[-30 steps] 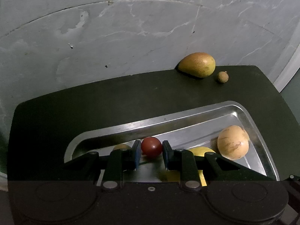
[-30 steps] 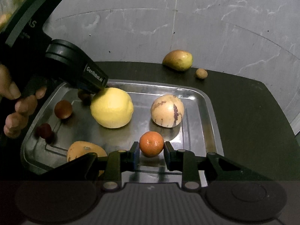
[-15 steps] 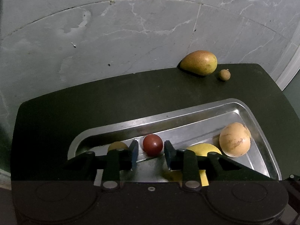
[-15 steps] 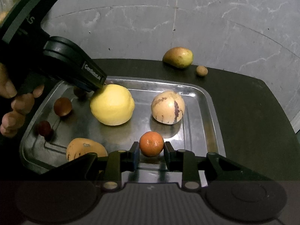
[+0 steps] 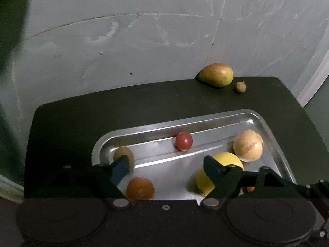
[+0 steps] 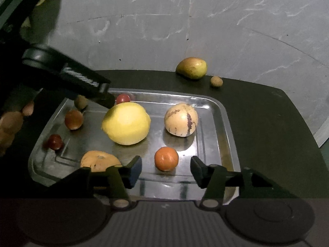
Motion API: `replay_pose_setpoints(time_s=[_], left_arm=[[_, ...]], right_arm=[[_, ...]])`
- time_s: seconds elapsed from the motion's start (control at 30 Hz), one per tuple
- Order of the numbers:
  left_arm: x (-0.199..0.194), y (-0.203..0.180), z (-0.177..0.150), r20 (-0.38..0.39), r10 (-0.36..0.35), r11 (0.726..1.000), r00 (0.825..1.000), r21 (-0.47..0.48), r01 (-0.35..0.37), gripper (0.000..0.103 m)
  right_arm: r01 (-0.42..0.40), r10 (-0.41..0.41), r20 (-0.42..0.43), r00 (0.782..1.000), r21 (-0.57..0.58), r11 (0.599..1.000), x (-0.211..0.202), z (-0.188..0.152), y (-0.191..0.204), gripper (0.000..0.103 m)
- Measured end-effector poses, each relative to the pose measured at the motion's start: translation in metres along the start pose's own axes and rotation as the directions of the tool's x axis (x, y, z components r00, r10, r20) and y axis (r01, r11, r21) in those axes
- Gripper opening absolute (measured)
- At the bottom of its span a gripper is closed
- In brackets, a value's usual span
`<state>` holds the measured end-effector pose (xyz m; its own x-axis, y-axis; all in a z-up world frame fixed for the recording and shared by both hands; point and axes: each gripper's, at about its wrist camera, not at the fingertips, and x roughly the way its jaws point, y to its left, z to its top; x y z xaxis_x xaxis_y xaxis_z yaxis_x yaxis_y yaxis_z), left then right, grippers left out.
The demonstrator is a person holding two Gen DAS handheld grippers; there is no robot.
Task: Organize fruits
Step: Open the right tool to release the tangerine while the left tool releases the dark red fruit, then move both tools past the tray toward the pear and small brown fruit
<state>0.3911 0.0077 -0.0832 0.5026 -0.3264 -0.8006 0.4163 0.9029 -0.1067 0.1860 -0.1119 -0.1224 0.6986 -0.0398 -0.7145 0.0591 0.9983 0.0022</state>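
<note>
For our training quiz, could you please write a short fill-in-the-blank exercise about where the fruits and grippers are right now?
1. The small orange lies on the ____, between the fingers of the right gripper.
2. Both grippers are ____.
3. The pear lies ____ the tray, on the dark table.
4. The biggest fruit on the tray is coloured ____.

Missing words: tray; open; outside; yellow
</note>
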Motion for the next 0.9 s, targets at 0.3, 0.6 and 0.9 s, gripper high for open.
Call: replay_pose_setpoints(time_s=[0.3, 0.6, 0.9], left_arm=[[-0.029, 0.026, -0.027, -0.014, 0.018, 0.999, 1.000, -0.036, -0.018, 0.097], [-0.063, 0.047, -0.055, -0.050, 0.003, 0.999, 0.999, -0.033, -0.004, 0.102], [-0.076, 0.055, -0.084, -0.141, 0.004, 1.000, 0.990, 0.001, -0.004, 0.102]], right_arm=[[-0.017, 0.017, -0.011, 1.000, 0.044, 0.999, -0.024, -0.009, -0.001, 0.088], [-0.053, 0.056, -0.065, 0.996, 0.049, 0.997, -0.042, -0.016, 0.008, 0.102], [-0.106, 0.116, -0.179, 0.977, 0.067, 0.992, -0.035, -0.024, 0.020, 0.103]])
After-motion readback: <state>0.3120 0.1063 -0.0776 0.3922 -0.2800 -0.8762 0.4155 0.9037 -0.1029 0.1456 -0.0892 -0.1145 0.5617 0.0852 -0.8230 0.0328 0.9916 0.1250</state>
